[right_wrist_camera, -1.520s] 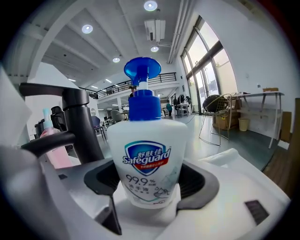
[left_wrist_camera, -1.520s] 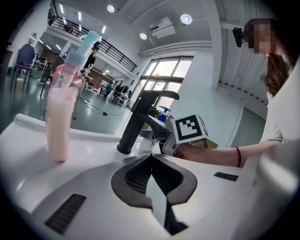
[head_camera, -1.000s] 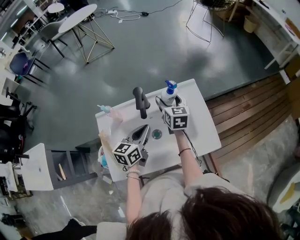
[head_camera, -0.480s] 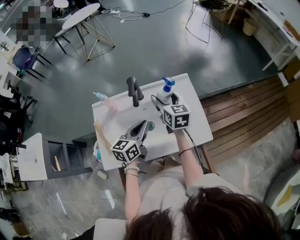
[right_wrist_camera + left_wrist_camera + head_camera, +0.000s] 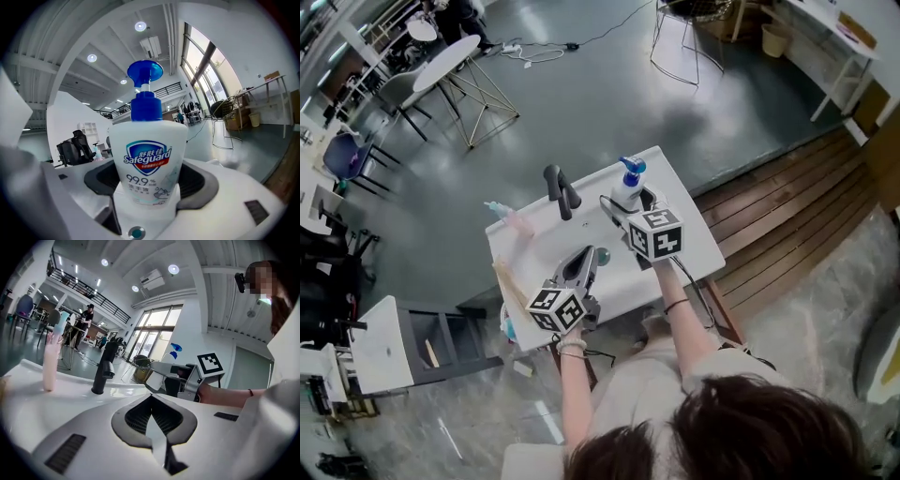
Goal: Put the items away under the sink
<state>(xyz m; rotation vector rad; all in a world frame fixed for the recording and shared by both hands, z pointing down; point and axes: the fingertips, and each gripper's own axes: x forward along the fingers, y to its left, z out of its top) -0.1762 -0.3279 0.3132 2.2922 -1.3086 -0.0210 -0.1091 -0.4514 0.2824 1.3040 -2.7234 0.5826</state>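
A white soap bottle (image 5: 625, 194) with a blue pump stands at the back right of the white sink unit (image 5: 698, 246). My right gripper (image 5: 630, 206) is shut on the soap bottle (image 5: 147, 159), with one jaw pad on each side of its base. My left gripper (image 5: 581, 267) hovers over the basin near the drain (image 5: 603, 253); its jaws are shut with nothing between them (image 5: 151, 398). A pink spray bottle (image 5: 511, 218) stands at the sink's back left, seen upright in the left gripper view (image 5: 50, 359). The black faucet (image 5: 561, 190) rises between the two bottles.
A tan wooden stick-like item (image 5: 510, 284) lies along the sink's left edge, with something blue (image 5: 505, 326) below it. A white panel and open dark shelving (image 5: 422, 342) stand left of the unit. Wooden decking (image 5: 787, 220) lies to the right, and tables and chairs (image 5: 459, 56) stand farther off.
The head view has shifted and the sink sits a little differently in the frame. Both grippers keep about the same places relative to the sink and bottle.
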